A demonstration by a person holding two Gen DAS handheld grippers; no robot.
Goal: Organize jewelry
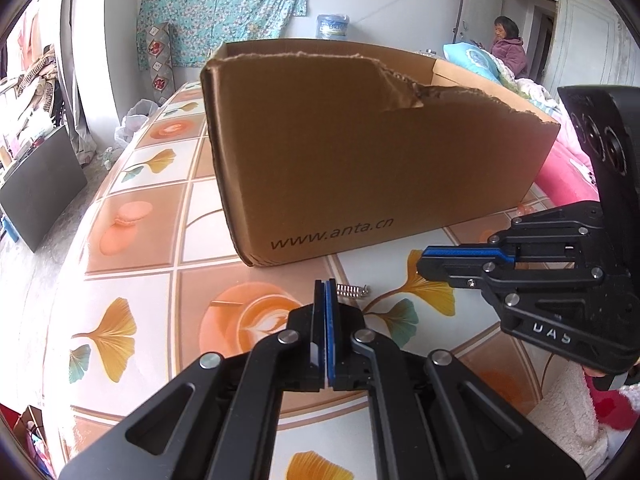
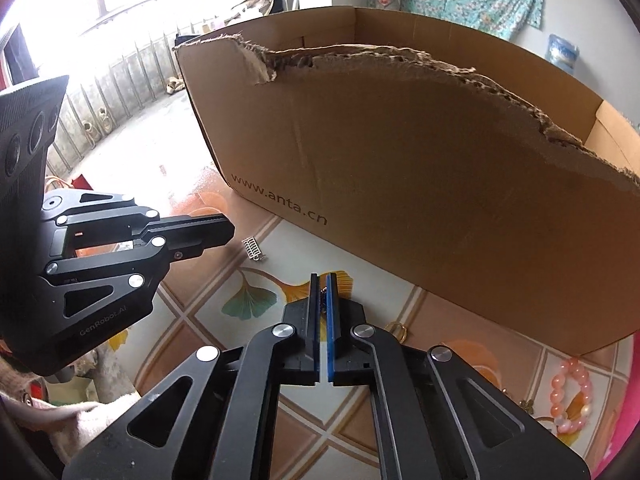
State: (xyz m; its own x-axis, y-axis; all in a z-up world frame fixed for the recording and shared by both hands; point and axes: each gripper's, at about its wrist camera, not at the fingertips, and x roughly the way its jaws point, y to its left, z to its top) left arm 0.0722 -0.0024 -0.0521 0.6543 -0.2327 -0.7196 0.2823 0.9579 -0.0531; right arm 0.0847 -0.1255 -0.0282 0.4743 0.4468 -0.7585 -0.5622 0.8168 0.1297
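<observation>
The jaws of both grippers are drawn together: the left gripper (image 1: 325, 282) has its pads pressed flat against each other with nothing between them, while the right gripper (image 2: 323, 280) has its jaws nearly closed on a small dark chain-like piece (image 2: 322, 295) wedged in the narrow slot between the pads; what it is exactly cannot be told. A little silver coiled piece (image 1: 352, 290) lies on the bench (image 1: 132, 248) just beyond the left gripper's tips, between them and the torn cardboard box (image 1: 360, 152) printed with a web address. In the right wrist view the same silver piece (image 2: 253, 248) sits just beside the left gripper's tip. A gold ring (image 2: 397, 330) rests on the bench close to the right gripper's linkage, and a pink beaded bracelet (image 2: 570, 396) lies near the box's corner, beside a small gold charm (image 2: 527, 405).
</observation>
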